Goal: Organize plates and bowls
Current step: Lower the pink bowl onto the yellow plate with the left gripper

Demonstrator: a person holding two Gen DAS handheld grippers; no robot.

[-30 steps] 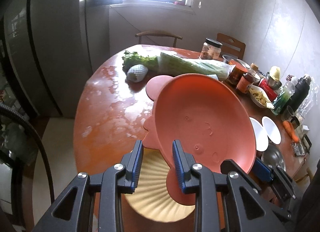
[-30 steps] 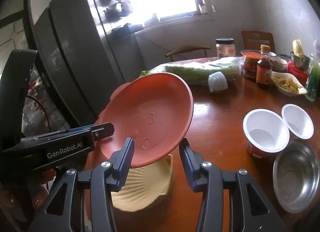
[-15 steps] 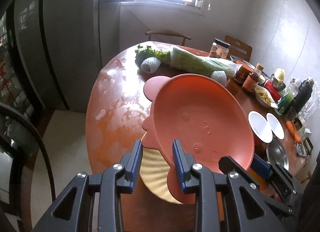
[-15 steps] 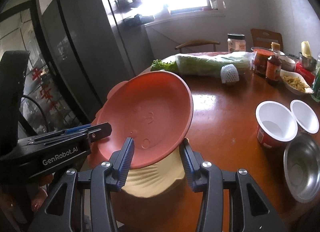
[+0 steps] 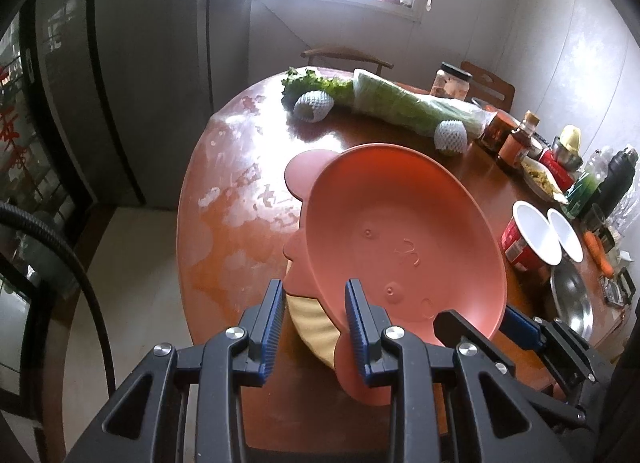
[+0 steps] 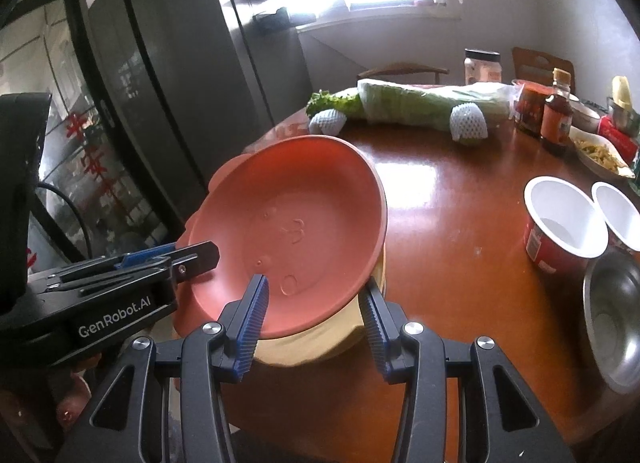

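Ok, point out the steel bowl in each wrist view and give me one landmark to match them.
Left wrist: steel bowl at the right edge, below the white cups.
Right wrist: steel bowl at the lower right edge, below the same cups.
Shared landmark: the red-sided white cup just above the bowl.

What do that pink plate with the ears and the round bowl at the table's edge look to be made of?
The pink plate looks like matte moulded plastic, or perhaps a fibre composite: dull sheen, embossed face. The round bowl looks like stainless steel: grey, mirror-like reflections.
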